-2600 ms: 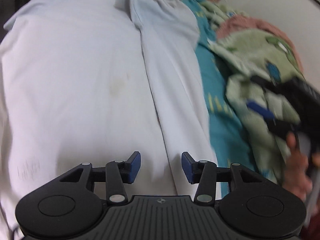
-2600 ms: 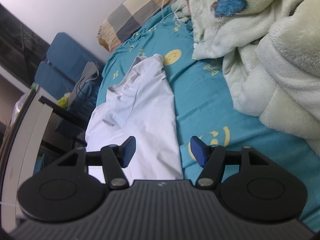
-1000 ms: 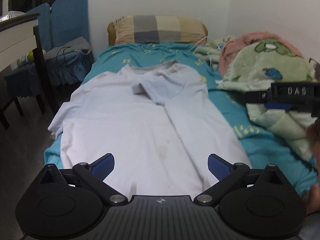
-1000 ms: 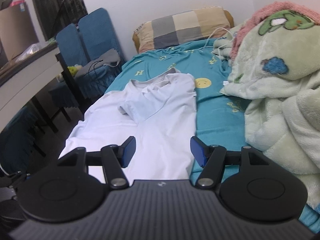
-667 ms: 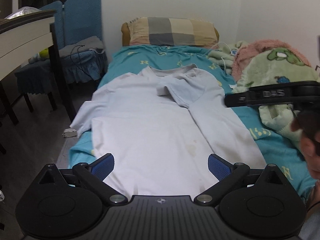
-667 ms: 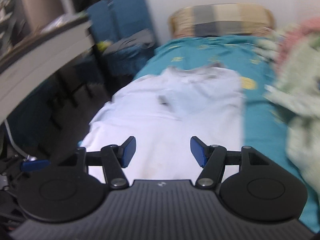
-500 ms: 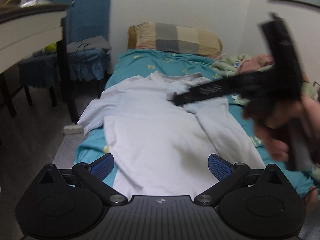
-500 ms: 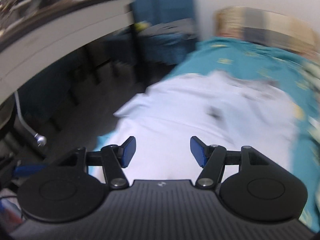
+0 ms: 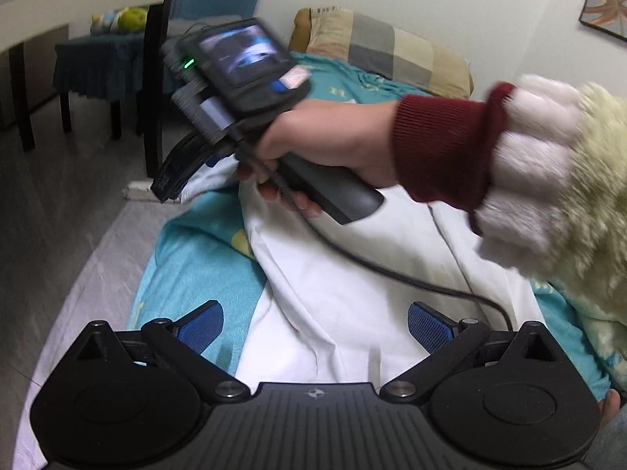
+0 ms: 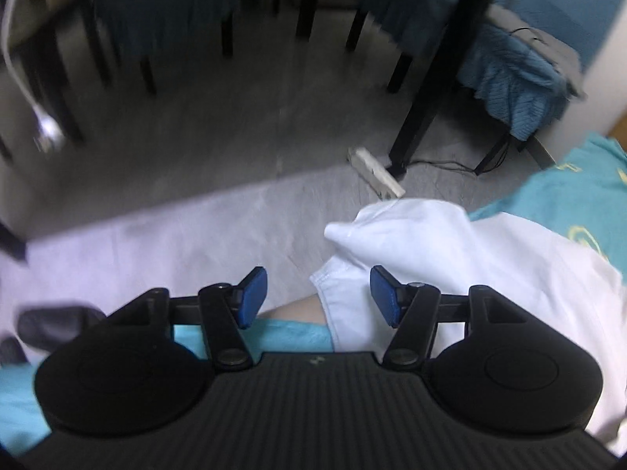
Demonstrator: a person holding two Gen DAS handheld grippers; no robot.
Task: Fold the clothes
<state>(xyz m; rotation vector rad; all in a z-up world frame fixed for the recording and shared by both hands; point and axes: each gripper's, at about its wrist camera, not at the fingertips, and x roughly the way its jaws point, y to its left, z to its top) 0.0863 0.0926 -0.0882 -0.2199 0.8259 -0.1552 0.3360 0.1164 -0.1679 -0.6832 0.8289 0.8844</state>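
While the white shirt [image 9: 352, 282] lies spread on the teal bedsheet [image 9: 196, 258], both of your grippers hang above it with nothing in them. Your left gripper [image 9: 315, 327] has its jaws spread wide; the blue pads [image 9: 200, 327] sit far apart, and the shirt's lower part fills most of the gap, running off toward 12 o'clock. One pad sits over bare sheet at about 9 o'clock from the cloth's edge. No pad visibly touches fabric.

Your right gripper [image 10: 317, 297] has its jaws apart too, though less widely. In the right wrist view, a loose, bunched part of the shirt [image 10: 415, 250] lies between the pads and just beyond them, peaking at about 1 o'clock, with its hemmed edge hanging between the fingers. Whether the right-hand pad [image 10: 386, 295] touches the cloth cannot be told. The rest of the shirt spreads toward 3 o'clock.

Seen from the left wrist camera, your right hand [image 9: 325, 141] crosses the shirt at 12 o'clock, gripping the handle of the other tool, its small screen [image 9: 243, 53] lit, and a dark cable [image 9: 392, 274] trails from it over the cloth toward 4 o'clock. A checked pillow [image 9: 384, 53] sits at the head of the bed at 1 o'clock. Beyond the bed edge, in the right wrist view, are grey floor [image 10: 219, 149], dark chair legs [image 10: 415, 129] and a white power strip [image 10: 376, 176] at 12 o'clock.
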